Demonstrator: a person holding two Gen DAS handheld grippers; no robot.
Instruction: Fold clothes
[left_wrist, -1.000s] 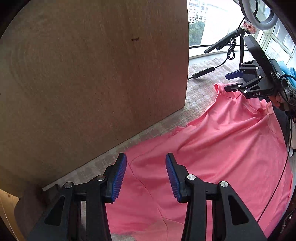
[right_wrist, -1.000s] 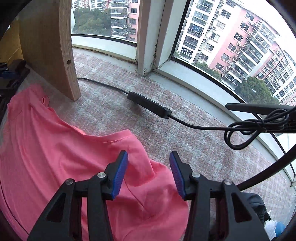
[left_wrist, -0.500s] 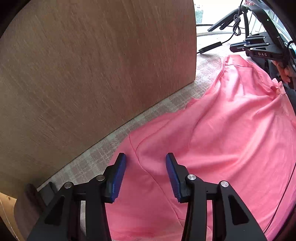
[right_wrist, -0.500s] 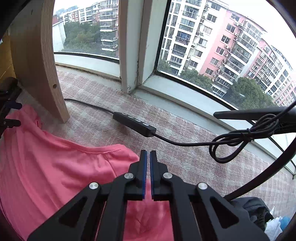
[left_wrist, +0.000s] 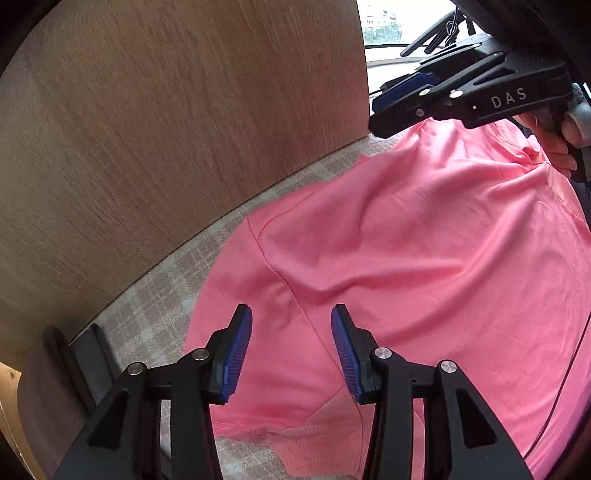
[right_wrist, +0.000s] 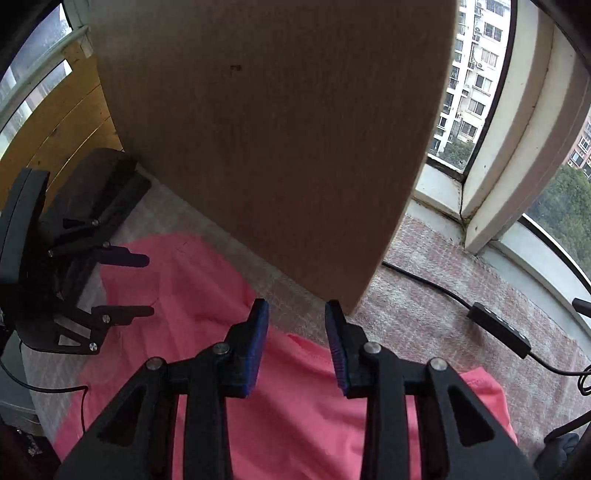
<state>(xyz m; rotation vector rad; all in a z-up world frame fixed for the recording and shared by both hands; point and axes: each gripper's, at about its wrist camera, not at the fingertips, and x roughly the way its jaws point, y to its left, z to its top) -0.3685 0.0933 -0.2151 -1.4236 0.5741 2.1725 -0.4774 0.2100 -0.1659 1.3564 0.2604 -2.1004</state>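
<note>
So the left gripper (left_wrist: 291, 347) is spread wide, blue pads (left_wrist: 236, 350) well apart, nothing between them. It hangs over the near end of the pink shirt (left_wrist: 424, 258), with a seam running right down through the gap. Can't tell if the pads actually touch the fabric.

The right gripper (right_wrist: 297, 343) is parted too, a bit narrower than the left, and holds nothing. In its own wrist view it sits above the shirt's hemmed edge (right_wrist: 295, 406), tips pointing at the strip of pale checked mat (right_wrist: 424, 314) in front of the board.

The shirt is spread flat-ish on that mat, rumpled, filling the 3 to 6 o'clock part of the left view and the lower middle of the right one.

Further out, a big upright wooden board (left_wrist: 166, 129) takes up everything from 9 to 12 o'clock in the left view. Past its edge, at about 3 o'clock in the right view, a black cable with an inline controller (right_wrist: 498, 328) lies on the mat. Beyond that is the window sill (right_wrist: 439, 188), with apartment blocks outside.
</note>
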